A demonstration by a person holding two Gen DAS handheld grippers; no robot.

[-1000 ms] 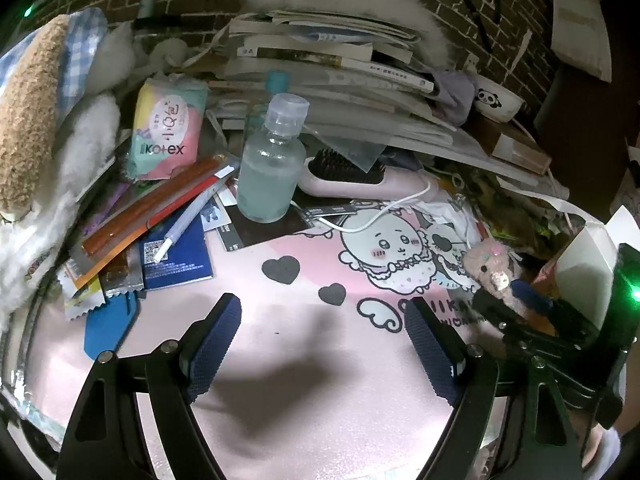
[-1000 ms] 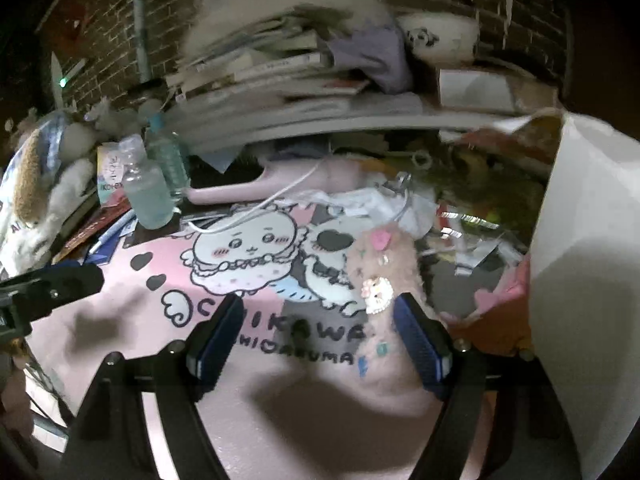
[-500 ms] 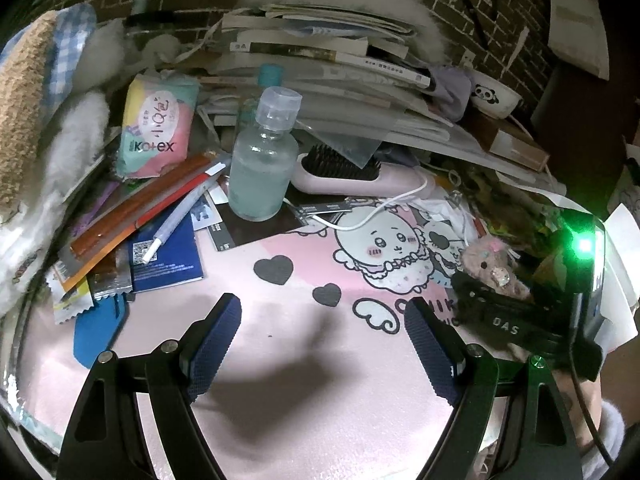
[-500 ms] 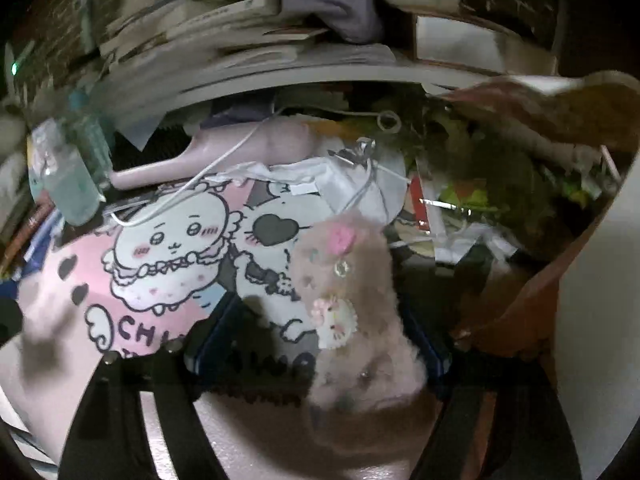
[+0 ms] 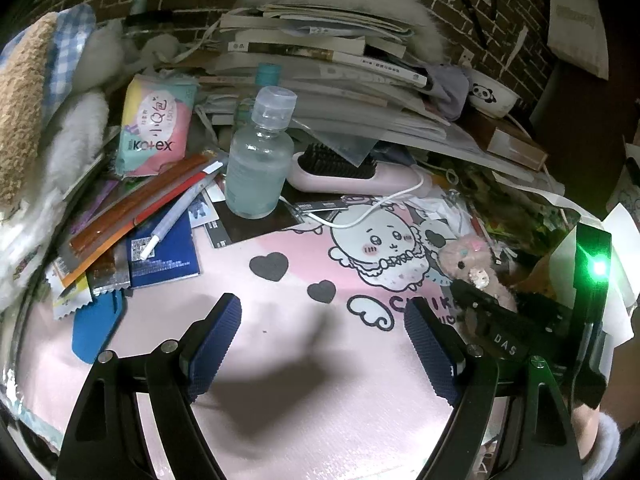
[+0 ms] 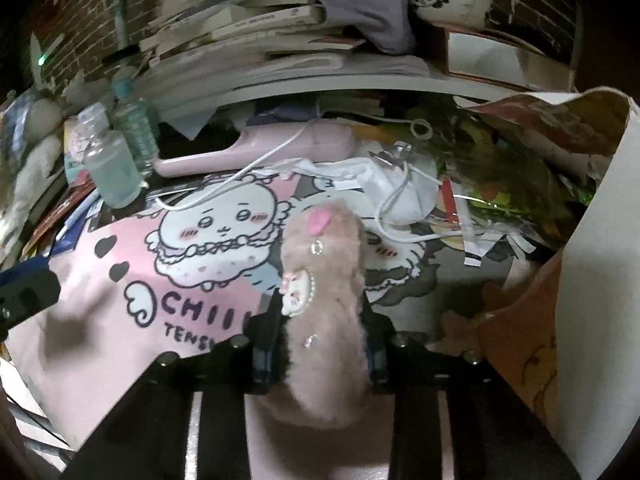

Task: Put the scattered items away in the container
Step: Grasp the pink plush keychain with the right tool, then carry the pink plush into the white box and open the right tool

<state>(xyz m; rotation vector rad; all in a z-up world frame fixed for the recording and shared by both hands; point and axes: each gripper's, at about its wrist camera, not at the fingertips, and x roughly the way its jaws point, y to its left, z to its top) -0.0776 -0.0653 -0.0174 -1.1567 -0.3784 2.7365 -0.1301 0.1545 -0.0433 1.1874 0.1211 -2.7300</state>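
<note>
Both cameras ride low over the pink mat [image 5: 280, 360], looking toward the stack of books [image 5: 320, 56] by the brick wall, the left from farther back and left, the right closer in, both catching the clear bottle [image 6: 114, 168] and cartoon print.

We see dim light, bright centre on the mat [image 5: 256, 368], dark vignetted fisheye corners, soft gripper shadows, right view motion-blurred, a green LED [image 5: 599, 267] glaring.
</note>
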